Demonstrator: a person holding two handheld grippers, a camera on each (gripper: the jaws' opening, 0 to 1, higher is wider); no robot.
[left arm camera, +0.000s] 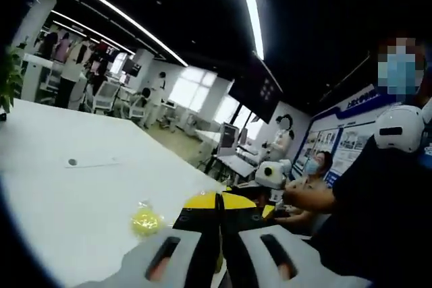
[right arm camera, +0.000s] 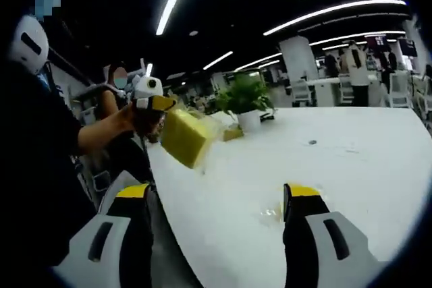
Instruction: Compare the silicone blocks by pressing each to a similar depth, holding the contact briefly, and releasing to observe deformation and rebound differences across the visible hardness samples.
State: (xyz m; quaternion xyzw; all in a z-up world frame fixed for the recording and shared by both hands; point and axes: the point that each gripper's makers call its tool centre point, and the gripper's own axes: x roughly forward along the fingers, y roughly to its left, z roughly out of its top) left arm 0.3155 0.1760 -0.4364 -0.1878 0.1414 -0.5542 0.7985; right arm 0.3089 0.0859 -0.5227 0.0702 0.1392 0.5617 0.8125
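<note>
In the right gripper view, a yellow silicone block in clear wrapping hangs above the white table's left edge. My left gripper holds it there, with a person's hand behind it. In the left gripper view that gripper's yellow-tipped jaws stand pressed almost together, with a yellow sliver low between them. A small yellow piece in clear wrap lies on the table just left of those jaws. My right gripper is open, jaws wide apart over the table, with a clear-wrapped bit lying by its right jaw.
A potted plant stands at the table's far end, also seen as leaves at the left. A person in dark clothes stands close to the table edge. Another masked person sits beyond. Chairs and people fill the room behind.
</note>
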